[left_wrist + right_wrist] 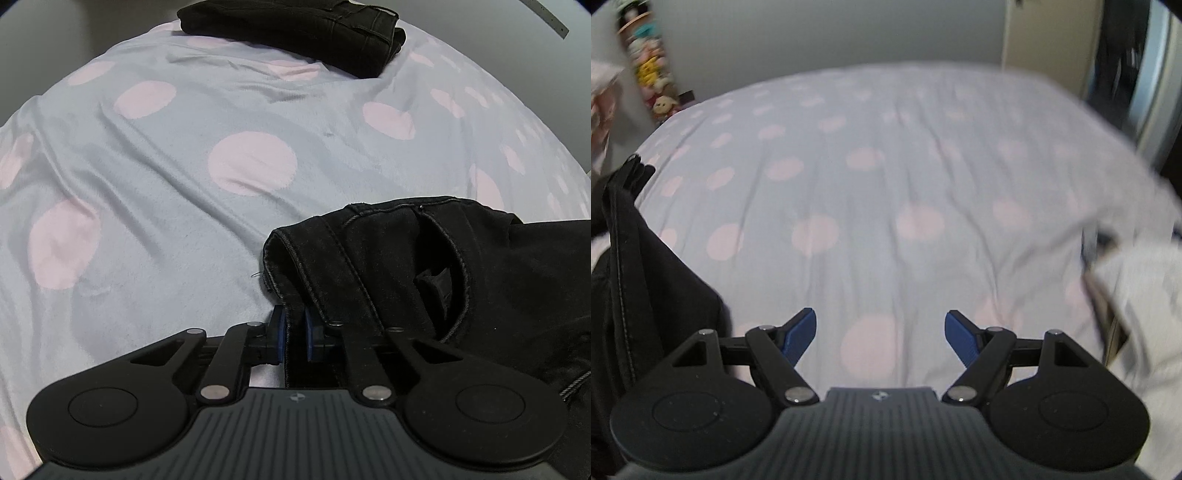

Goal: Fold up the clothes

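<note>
The left tool (293,334) is clenched on the hem edge of the black jeans (424,273), its blue pads (279,332) pressed against the denim from both sides. The jeans lie rumpled on the bed (184,177), occupying the near right part of the left wrist view, their stitched hem curling up just ahead of the tool. A second pair of black jeans, folded (314,33), sits at the far edge of the bed, well apart from the held garment. Between the two the spotted bedcover is wrinkled but open.

The right tool (881,334) is released, its jaws wide apart with only bedcover between them. Black denim (639,266) hangs just beside its left finger, and whether it touches cannot be told. A pale garment (1137,306) lies at the bed's right edge, blurred. Ahead of the right tool the bed runs unobstructed to the far wall (831,33)
</note>
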